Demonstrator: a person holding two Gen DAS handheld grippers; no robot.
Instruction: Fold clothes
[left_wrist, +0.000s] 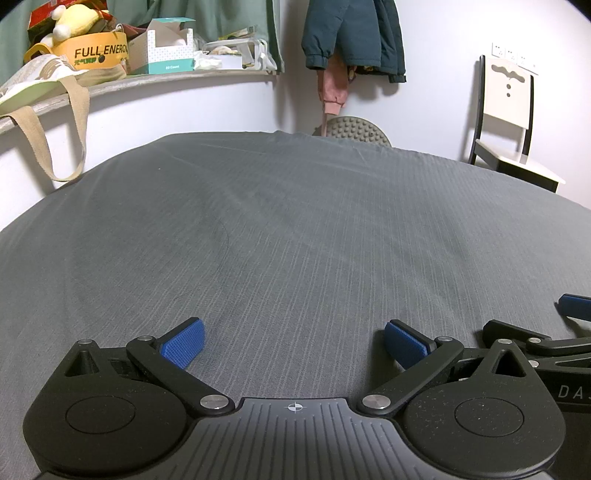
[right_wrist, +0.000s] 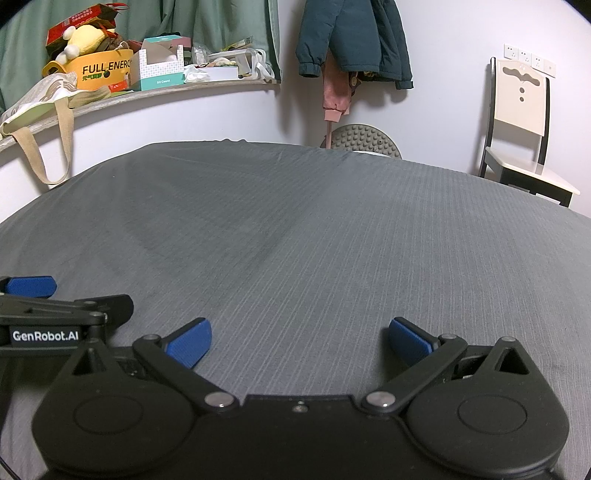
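A grey striped sheet (left_wrist: 288, 221) covers the bed and fills both views; the same sheet (right_wrist: 295, 229) lies flat with faint creases. No loose garment lies on it in either view. My left gripper (left_wrist: 293, 339) hovers low over the near part of the sheet, open, with nothing between its blue pads. My right gripper (right_wrist: 299, 338) is likewise open and empty, close beside the left one. Each wrist view catches the other gripper at its edge: the right gripper (left_wrist: 546, 338) at the far right of the left wrist view, the left gripper (right_wrist: 51, 314) at the far left of the right wrist view.
A cluttered shelf (left_wrist: 147, 79) runs along the back left wall with boxes, a plush toy and a hanging tote bag (left_wrist: 48, 110). Jackets (left_wrist: 354, 33) hang on the wall. A chair (left_wrist: 513, 122) stands at the back right. A grey nubbed disc (left_wrist: 354, 129) sits past the bed's far edge.
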